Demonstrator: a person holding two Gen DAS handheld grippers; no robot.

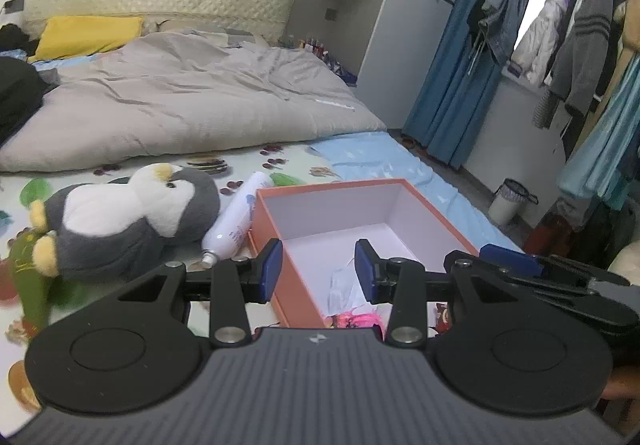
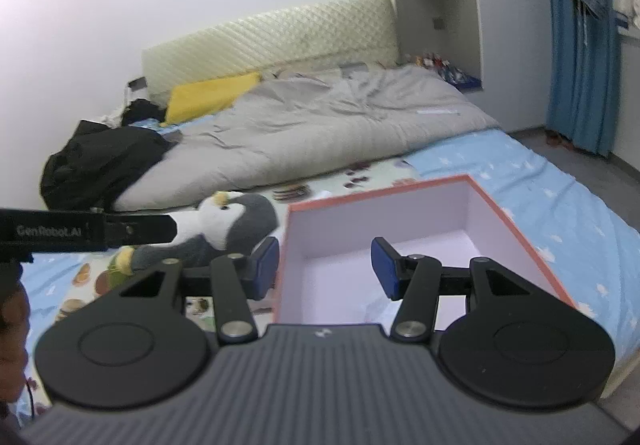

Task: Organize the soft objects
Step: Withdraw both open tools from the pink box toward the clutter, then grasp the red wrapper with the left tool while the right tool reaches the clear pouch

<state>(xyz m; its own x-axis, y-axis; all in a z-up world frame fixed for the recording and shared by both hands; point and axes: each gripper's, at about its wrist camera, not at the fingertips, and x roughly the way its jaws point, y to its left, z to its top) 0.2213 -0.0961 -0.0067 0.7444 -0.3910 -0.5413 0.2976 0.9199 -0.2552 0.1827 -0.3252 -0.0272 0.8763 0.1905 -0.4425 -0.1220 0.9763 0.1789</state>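
Observation:
An open orange box (image 1: 436,213) with a white inside lies on the bed; it also shows in the right wrist view (image 2: 516,221). A grey and white penguin plush (image 1: 132,217) lies on its side to the box's left, also seen in the right wrist view (image 2: 232,225). A white tube (image 1: 240,217) lies between plush and box. A crumpled clear wrapper (image 1: 344,285) sits in the box's near corner, with a pink item (image 1: 356,319) just in front. My left gripper (image 1: 319,271) is open and empty over the box's near left corner. My right gripper (image 2: 325,267) is open and empty over the box's near edge.
A grey duvet (image 1: 192,97) covers the back of the bed, with a yellow pillow (image 1: 88,35) and black clothing (image 2: 100,161). A green soft toy (image 1: 28,273) lies left of the penguin. Blue curtains (image 1: 460,65), hanging clothes (image 1: 576,33) and a small bin (image 1: 510,201) stand to the right.

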